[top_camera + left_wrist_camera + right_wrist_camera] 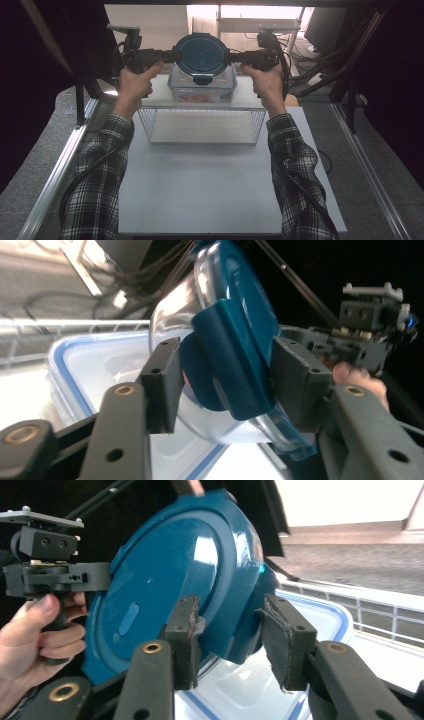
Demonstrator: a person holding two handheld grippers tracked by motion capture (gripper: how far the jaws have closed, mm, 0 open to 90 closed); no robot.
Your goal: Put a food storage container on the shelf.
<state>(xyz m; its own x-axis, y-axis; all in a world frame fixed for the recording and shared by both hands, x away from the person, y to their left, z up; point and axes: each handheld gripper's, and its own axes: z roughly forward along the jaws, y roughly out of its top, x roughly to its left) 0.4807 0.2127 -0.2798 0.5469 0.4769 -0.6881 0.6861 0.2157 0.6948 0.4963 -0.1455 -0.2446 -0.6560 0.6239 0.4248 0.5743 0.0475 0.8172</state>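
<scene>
A round clear container with a blue lid is held up between my two grippers, just over a square clear box with something red inside. My left gripper has the lid's side latch between its jaws; one pad lies against the latch and the other stands a sliver off it. My right gripper is shut on the opposite latch and rim, pads on both sides. I cannot tell whether the round container touches the box's blue-edged lid below.
The square box stands on top of a wire rack at the far side of a white board. A metal rail runs along the left. Dark curtains and cables surround the table.
</scene>
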